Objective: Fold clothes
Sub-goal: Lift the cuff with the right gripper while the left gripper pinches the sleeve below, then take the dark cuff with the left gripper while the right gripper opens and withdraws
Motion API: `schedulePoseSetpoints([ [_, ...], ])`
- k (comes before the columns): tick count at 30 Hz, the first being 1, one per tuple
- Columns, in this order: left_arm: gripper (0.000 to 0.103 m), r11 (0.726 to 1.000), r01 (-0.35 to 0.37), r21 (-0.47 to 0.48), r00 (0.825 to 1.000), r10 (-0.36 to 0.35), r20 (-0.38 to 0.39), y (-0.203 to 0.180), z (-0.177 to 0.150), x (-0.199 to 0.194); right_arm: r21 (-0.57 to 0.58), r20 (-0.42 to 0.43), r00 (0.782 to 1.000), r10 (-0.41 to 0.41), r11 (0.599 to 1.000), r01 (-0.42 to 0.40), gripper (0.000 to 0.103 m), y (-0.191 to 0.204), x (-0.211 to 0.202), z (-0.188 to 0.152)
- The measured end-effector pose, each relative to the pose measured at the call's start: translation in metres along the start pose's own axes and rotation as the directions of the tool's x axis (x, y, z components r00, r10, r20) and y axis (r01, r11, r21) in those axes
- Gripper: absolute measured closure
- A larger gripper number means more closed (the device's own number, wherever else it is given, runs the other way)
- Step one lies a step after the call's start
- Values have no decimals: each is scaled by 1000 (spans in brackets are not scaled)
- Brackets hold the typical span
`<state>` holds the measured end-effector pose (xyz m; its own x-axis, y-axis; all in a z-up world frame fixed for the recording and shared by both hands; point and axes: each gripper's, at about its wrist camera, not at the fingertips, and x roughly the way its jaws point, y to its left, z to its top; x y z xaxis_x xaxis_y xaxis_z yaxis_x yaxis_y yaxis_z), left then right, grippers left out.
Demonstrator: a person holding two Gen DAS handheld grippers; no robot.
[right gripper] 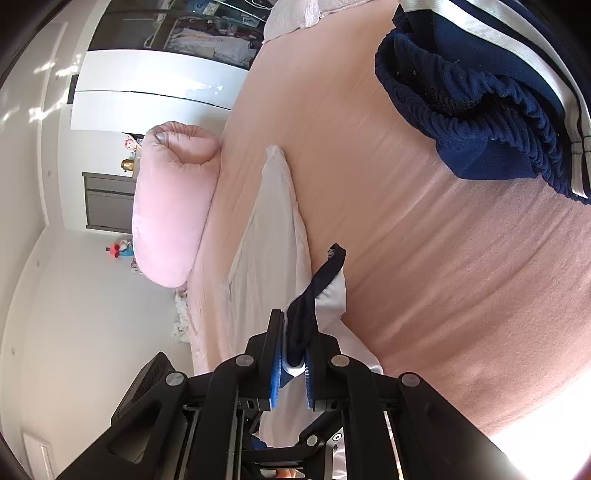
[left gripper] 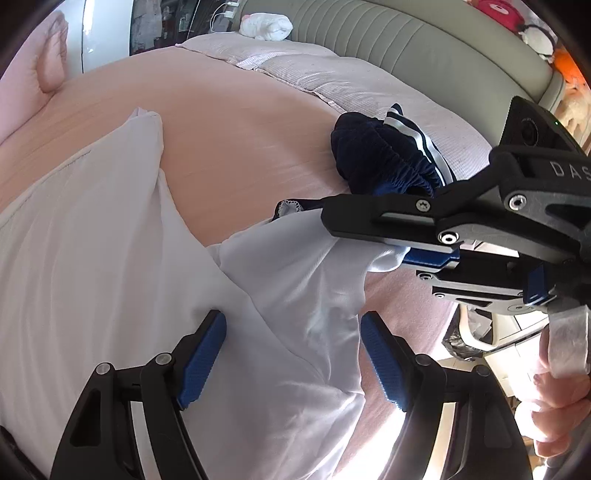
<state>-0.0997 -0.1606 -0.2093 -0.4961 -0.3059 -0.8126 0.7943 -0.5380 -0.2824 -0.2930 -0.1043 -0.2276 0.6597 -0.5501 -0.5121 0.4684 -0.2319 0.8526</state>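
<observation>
In the left wrist view, the left gripper (left gripper: 291,354) hangs over a white garment (left gripper: 110,258) spread on the pink bed sheet (left gripper: 240,140). Its blue pads (left gripper: 201,363) stand well apart, one either side of a ridge of the cloth, with nothing pinched between them. From the right, the right gripper (left gripper: 369,229) reaches in with its fingers together on the garment's near-right edge, where a navy trim (left gripper: 291,206) shows, and the white cloth drapes down from it. A hand (left gripper: 554,406) holds that tool at the right edge. Farther off lies a bunched navy garment with white stripes (left gripper: 388,155), and beyond it a pillow (left gripper: 332,74) against the padded headboard (left gripper: 406,33).

In the right wrist view, the right gripper (right gripper: 293,365) is clamped on the navy-trimmed edge (right gripper: 314,291) of the white garment (right gripper: 273,229), whose long body stretches away toward a rolled pink duvet (right gripper: 173,206) on the left. The navy striped garment (right gripper: 480,110) sits unfolded at the far right.

By my judgement the folding is at an early stage: the white piece is only being gripped and raised at one edge, no neat fold is visible yet, and the navy piece is still crumpled and untouched.
</observation>
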Motion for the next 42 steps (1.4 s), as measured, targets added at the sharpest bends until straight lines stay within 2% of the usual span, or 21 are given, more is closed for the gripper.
schedulePoseSetpoints([
  [7,29,999,1,-48,1000,0,22,-11,-5,-10,-17,2,1000,1,1000,-1,95,7,-8,-2],
  [10,29,999,-30,-43,999,32,37,-15,-3,-12,-9,-1,1000,-8,1000,8,95,10,-12,1],
  [14,29,997,-48,-67,999,49,16,-18,-3,-8,-21,3,1000,-26,999,26,95,13,-18,1],
  [19,29,987,-72,-144,994,84,73,-20,-6,-17,-3,-15,1000,8,1000,-8,95,15,-19,-2],
  [22,29,984,-80,-161,992,93,80,-23,-5,-19,-27,-16,1000,-20,999,19,95,22,-19,-3],
  [23,30,983,-64,-171,995,77,69,-23,-4,-17,-26,-20,1000,-13,1000,13,95,23,-18,-3],
  [25,42,980,-52,-194,997,63,53,-21,-5,-14,-17,-31,1000,0,1000,-1,94,25,-17,-4],
  [27,63,978,-38,-207,999,45,31,-18,-6,-11,-24,-42,999,-7,1000,6,92,29,-15,-6],
  [28,66,976,-30,-218,999,38,33,-15,-7,-12,-33,-41,999,-16,999,14,92,31,-14,-7],
  [30,80,971,-15,-238,999,25,37,-9,-9,-13,-41,-39,999,-26,999,24,92,33,-14,-8],
  [35,89,960,16,-280,999,-4,42,6,-11,-17,-47,-44,998,-40,998,38,91,35,-13,-10],
  [41,89,942,48,-332,999,-38,35,23,-10,-18,-114,-38,991,-125,986,120,91,39,-21,-18],
  [42,89,940,53,-336,998,-45,31,26,-11,-19,-121,-30,992,-121,986,117,82,38,-25,-21],
])
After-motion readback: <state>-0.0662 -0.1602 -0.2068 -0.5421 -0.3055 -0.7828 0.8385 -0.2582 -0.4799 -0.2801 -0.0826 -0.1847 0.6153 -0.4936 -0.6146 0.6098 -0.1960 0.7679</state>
